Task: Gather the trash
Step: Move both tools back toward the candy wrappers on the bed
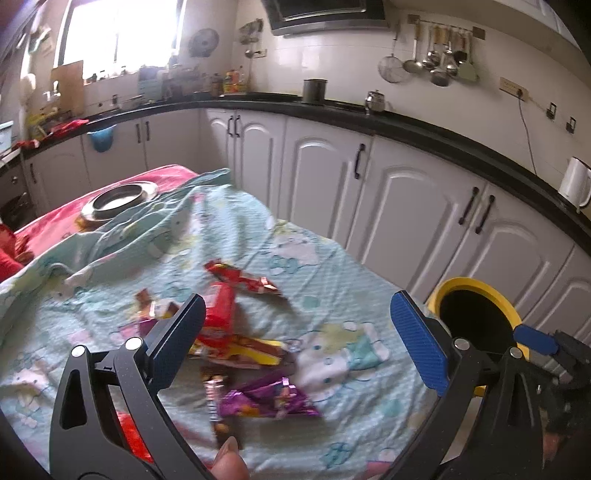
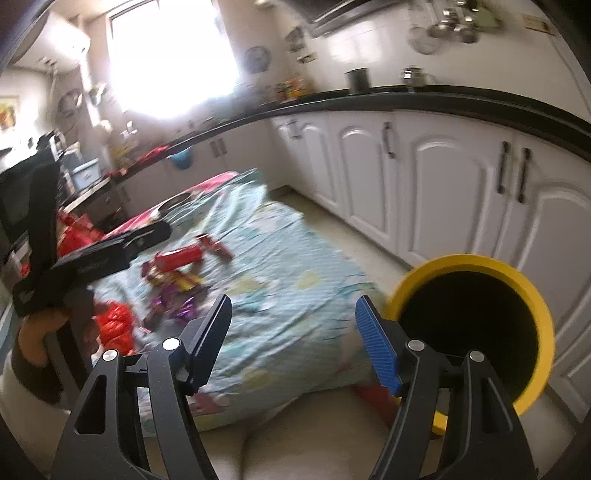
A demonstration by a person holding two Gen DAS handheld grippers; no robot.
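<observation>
Look along the long black countertop point(image 1: 424, 127) above the white cabinet doors point(image 1: 321, 184). On it you have a dark metal pot point(image 1: 314, 90), a small steel kettle point(image 1: 375, 100) and, far right, a white electric jug point(image 1: 575, 184). Above it, steel ladles and a strainer point(image 1: 432, 62) hang on the tiled wall. Below it, a round steel dish point(image 1: 120, 199) sits on a pink cloth point(image 1: 55, 221).

Both views are lit by daylight from a window point(image 1: 122, 33) far ahead of the grippers, blown out to white glare. Straight cabinet point(image 2: 436, 177) lines are bent by fisheye distortion and the corners are darkened. The right view is smeared by motion blur; the wrappers point(image 1: 236, 332) are slightly softened.
</observation>
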